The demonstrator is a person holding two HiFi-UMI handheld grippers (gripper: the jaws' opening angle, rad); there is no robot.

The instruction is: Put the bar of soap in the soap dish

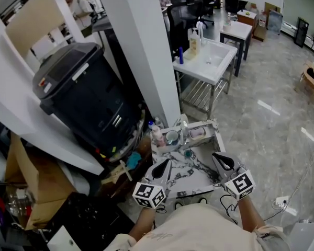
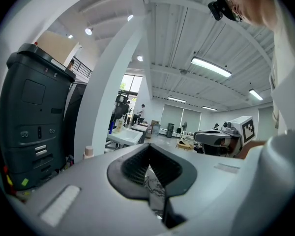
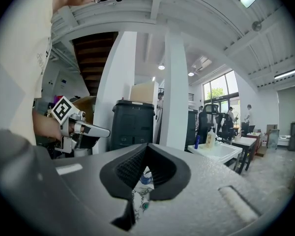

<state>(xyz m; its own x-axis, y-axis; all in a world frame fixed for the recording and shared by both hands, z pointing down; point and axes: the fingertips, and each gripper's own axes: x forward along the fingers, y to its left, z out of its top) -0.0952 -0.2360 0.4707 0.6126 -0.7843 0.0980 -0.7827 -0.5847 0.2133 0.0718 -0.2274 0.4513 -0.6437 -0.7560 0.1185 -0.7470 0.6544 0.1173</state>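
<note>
On the small marble-topped table [image 1: 194, 178] a pale pink bar of soap [image 1: 197, 133] appears to lie in a light soap dish [image 1: 205, 138] at the table's far side. Both grippers hover over the near part of the table, well short of the dish. My left gripper [image 1: 163, 167] is shut with nothing in it, its jaws meeting in a point [image 2: 148, 163]. My right gripper [image 1: 223, 161] is also shut and empty [image 3: 146, 168]. Each gripper shows in the other's view: the right gripper [image 2: 221, 136], the left gripper [image 3: 83, 129].
A pink-capped bottle [image 1: 157, 135], a round cup [image 1: 172, 137] and a small teal thing [image 1: 188, 153] share the table's far side. A large black bin [image 1: 89, 98] and a white pillar [image 1: 146, 51] stand left. A white sink table [image 1: 212, 61] stands beyond.
</note>
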